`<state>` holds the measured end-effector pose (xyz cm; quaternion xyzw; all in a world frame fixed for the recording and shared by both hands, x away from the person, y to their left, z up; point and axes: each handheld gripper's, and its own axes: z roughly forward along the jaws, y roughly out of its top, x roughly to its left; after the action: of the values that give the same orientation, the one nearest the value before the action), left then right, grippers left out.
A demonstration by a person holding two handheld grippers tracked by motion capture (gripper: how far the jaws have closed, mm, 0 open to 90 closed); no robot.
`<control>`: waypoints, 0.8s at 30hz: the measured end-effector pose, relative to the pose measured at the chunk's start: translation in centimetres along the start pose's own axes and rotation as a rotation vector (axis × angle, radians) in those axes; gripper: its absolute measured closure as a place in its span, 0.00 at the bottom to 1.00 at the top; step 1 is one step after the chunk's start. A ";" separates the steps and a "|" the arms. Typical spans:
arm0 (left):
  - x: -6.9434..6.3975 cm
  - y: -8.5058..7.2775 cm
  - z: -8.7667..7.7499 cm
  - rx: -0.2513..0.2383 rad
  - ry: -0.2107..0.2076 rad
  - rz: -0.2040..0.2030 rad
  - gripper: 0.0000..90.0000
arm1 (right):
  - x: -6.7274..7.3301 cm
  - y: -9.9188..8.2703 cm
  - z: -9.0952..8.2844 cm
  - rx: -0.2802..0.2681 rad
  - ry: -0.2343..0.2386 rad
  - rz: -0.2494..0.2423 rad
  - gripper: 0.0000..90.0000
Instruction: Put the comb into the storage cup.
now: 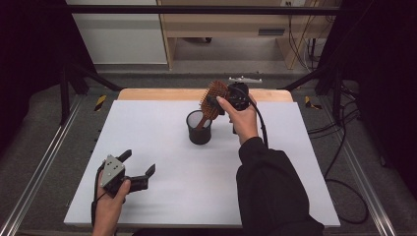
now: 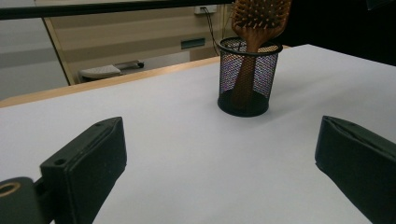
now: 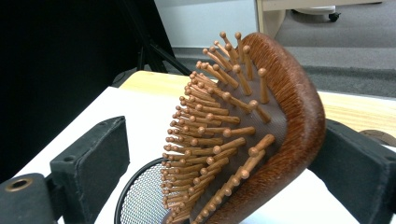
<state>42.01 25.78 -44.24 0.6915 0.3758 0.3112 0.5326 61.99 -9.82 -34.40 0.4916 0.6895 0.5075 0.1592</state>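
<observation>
A wooden paddle hairbrush [image 1: 212,98] stands handle-down in a black mesh cup [image 1: 199,129] at the far middle of the white table [image 1: 167,201]. My right gripper [image 1: 216,104] reaches in from the right with its jaws on either side of the brush head [image 3: 261,130]. In the right gripper view one jaw stands apart from the bristle tips and the other lies close against the brush's back, so it is open. My left gripper [image 1: 138,162] rests low at the front left, open and with nothing in it. From there [image 2: 219,158] it looks toward the cup [image 2: 245,79] and brush [image 2: 259,18].
A wooden strip [image 1: 162,94] borders the table's far edge. Metal rails [image 1: 44,162] run along both sides. Cables [image 1: 344,147] lie on the floor at the right, and cabinets [image 1: 123,34] stand beyond the table.
</observation>
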 end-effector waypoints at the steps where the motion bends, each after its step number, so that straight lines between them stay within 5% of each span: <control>1: 0.0 0.0 0.0 0.000 0.000 -0.001 0.03 | 0.0 0.0 0.0 0.000 -0.004 -0.004 0.08; 24: 0.2 0.1 -0.3 -0.019 0.015 -0.010 0.03 | -0.3 0.3 -1.5 -0.016 -0.052 -0.041 0.11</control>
<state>41.91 26.05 -44.10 0.6823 0.3803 0.3170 0.5379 61.16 -10.87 -33.57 0.4892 0.6910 0.4966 0.1915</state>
